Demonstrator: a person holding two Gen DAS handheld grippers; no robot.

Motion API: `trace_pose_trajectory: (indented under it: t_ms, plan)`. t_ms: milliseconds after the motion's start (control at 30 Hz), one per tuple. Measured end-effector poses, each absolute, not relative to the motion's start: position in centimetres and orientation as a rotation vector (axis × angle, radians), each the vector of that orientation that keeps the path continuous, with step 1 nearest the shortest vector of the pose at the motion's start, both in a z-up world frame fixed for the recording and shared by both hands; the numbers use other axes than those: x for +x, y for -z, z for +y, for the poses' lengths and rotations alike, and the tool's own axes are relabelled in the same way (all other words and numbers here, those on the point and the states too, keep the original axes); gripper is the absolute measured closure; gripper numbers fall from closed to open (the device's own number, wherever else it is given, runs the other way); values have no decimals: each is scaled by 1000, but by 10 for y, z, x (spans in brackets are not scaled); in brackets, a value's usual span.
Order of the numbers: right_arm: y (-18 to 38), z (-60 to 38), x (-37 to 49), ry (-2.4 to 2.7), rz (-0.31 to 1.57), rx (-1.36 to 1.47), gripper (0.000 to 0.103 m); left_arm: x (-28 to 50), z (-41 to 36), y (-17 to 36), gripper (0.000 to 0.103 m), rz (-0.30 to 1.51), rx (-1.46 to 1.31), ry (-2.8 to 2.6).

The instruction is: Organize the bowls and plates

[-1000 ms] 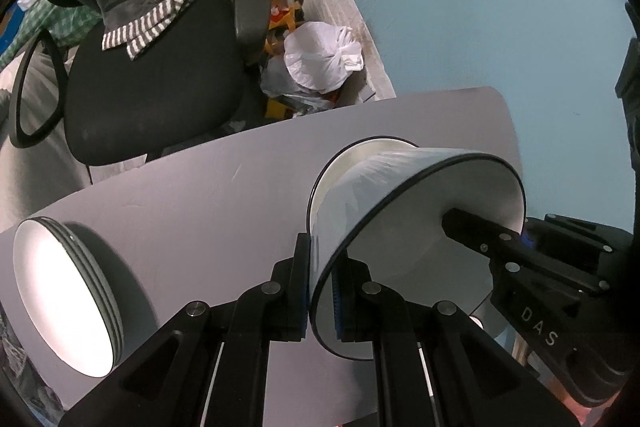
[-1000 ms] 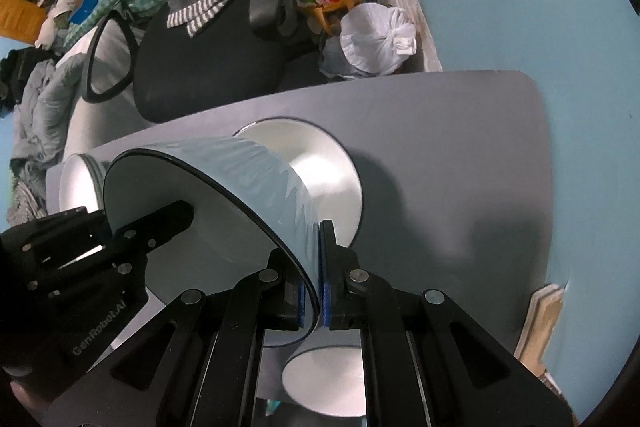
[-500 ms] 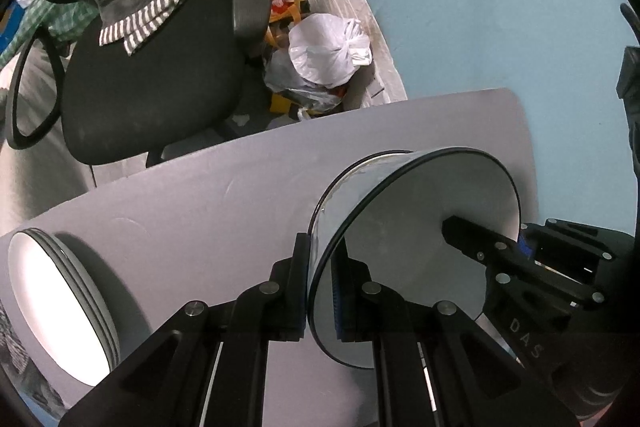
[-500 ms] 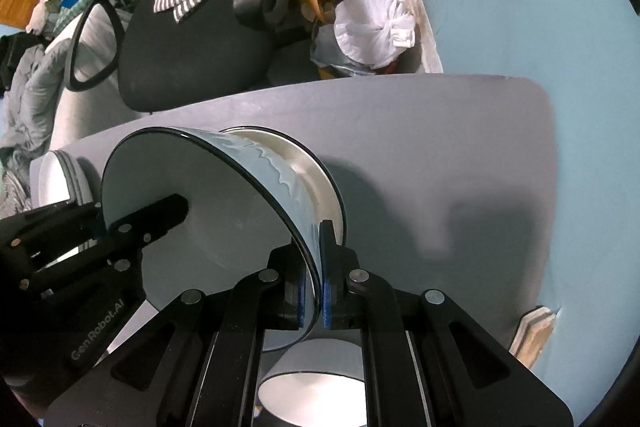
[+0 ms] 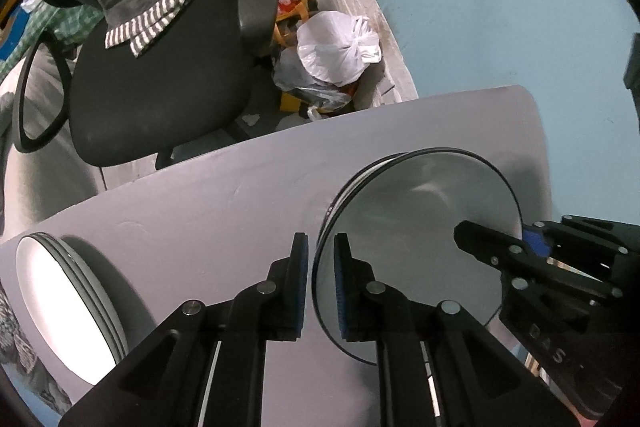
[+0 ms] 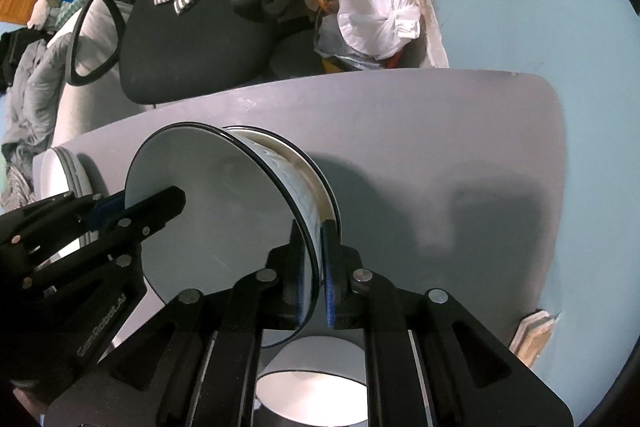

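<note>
A white bowl with a dark rim (image 5: 420, 247) (image 6: 216, 215) sits nested in another like bowl (image 6: 320, 183) on the grey table (image 5: 224, 211). My left gripper (image 5: 320, 287) is open, its fingers on either side of the bowl's near rim with gaps. My right gripper (image 6: 312, 279) is open too, its fingers astride the opposite rim. A stack of white plates (image 5: 64, 311) (image 6: 60, 171) lies at the table's left end. Another white bowl (image 6: 312, 391) sits under my right gripper.
A black office chair (image 5: 160, 83) with a striped cloth stands beyond the table's far edge. A white tied plastic bag (image 5: 336, 47) and clutter lie on the floor by the blue wall (image 5: 480, 7). Bare table surface lies right of the bowls (image 6: 460, 167).
The bowl came down from its tilted, lifted pose into the bowl beneath it. Both grippers went from shut on its rim to open.
</note>
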State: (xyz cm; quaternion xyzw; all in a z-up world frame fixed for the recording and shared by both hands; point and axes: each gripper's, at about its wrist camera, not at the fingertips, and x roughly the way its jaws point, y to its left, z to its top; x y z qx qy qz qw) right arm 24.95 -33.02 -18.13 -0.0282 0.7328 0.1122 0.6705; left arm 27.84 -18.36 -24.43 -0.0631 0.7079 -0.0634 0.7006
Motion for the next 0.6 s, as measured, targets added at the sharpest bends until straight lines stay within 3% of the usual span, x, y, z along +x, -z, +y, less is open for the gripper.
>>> trace_pose_trajectory:
  t_ms: [67, 133, 233, 400, 467, 600]
  plan:
    - [179, -330, 249, -250, 1653, -63, 89, 279, -183, 245, 85, 1583, -145, 140]
    - [174, -329, 249, -246, 1645, -51, 74, 279, -180, 244, 82, 1578, -153, 137]
    - [164, -327, 252, -241, 1609, -69, 60, 277, -176, 241, 78, 1569, -163, 131]
    - [154, -324, 254, -243, 1581, -101, 59, 272, -170, 231, 72, 1547, -174, 118]
    - [149, -324, 253, -235, 1562, -120, 57, 268, -168, 222, 55, 1515, -162, 106]
    - [138, -325, 248, -227, 1520, -133, 46, 261, -164, 202, 48, 1461, -164, 82]
